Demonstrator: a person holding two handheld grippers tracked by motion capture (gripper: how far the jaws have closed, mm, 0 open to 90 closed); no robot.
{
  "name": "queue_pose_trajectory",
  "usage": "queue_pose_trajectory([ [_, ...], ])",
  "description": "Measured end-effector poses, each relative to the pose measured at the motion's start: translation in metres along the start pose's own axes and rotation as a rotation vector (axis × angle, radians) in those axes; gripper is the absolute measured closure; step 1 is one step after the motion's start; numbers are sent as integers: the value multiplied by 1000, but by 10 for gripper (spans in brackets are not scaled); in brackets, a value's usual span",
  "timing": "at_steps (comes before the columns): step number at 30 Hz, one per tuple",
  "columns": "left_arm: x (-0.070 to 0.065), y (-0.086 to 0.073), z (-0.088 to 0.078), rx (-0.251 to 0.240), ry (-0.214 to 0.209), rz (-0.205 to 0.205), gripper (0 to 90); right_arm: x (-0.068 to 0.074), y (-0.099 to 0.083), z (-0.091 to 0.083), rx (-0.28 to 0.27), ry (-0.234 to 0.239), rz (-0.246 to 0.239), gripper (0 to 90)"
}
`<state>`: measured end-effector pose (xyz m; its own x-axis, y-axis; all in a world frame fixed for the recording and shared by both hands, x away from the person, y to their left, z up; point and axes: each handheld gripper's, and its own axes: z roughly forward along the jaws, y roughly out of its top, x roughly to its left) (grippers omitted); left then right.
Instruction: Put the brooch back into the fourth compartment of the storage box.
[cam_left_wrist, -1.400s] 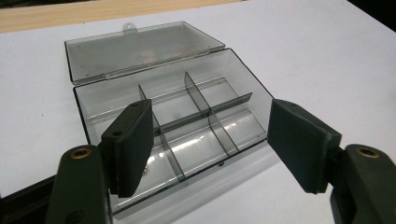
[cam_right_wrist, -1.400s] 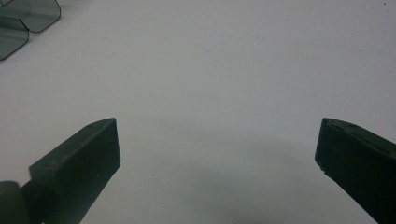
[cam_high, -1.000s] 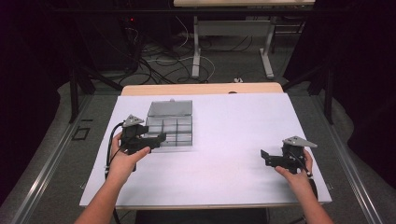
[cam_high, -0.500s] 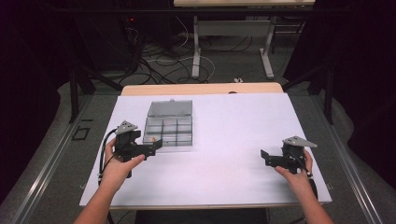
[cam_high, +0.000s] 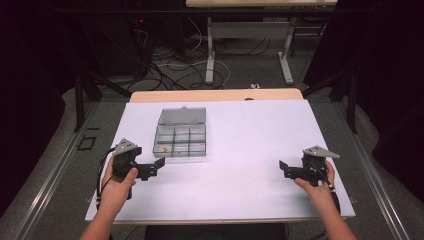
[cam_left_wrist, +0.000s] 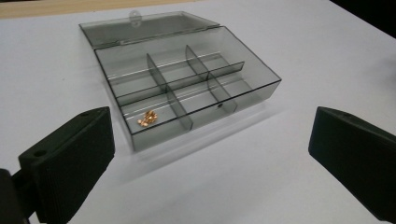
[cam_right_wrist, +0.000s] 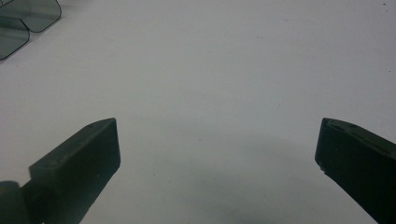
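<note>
A clear grey compartment box (cam_high: 181, 140) lies on the white table with its lid folded back. Small gold parts (cam_left_wrist: 147, 118) sit in its near-left compartment, and the other compartments look bare. My left gripper (cam_high: 156, 166) hovers just in front of the box's near-left corner. In the left gripper view the left gripper (cam_left_wrist: 210, 123) stands open; its jaws have just been opening and nothing is between them. My right gripper (cam_high: 285, 169) is held at the table's near right, far from the box. The right gripper (cam_right_wrist: 217, 128) is open over bare table.
The white table top (cam_high: 250, 135) has a wooden strip (cam_high: 215, 95) along its far edge. Beyond it, cables and desk legs (cam_high: 210, 55) stand on the floor. A corner of the box (cam_right_wrist: 23, 18) shows at the upper left of the right gripper view.
My left gripper has drawn back from the box toward the near-left of the table, with its jaws wider apart. The right gripper has stayed put.
</note>
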<state>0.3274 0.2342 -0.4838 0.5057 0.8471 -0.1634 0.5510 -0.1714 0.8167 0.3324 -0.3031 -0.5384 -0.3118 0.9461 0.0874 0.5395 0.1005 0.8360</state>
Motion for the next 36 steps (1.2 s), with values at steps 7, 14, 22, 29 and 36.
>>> queue_pose_trajectory([
  [7,19,-15,-6,-5,50,-38,1,0,0,0,0,1,-9,0],
  [14,39,-27,-14,-9,114,-81,1,0,0,0,5,5,-8,0],
  [22,54,-41,-16,-6,155,-122,2,0,0,0,3,5,-9,0],
  [29,62,-50,-15,-6,190,-136,4,0,0,0,7,6,-9,0],
  [36,67,-59,-10,16,214,-139,5,0,0,0,5,7,-13,0],
])
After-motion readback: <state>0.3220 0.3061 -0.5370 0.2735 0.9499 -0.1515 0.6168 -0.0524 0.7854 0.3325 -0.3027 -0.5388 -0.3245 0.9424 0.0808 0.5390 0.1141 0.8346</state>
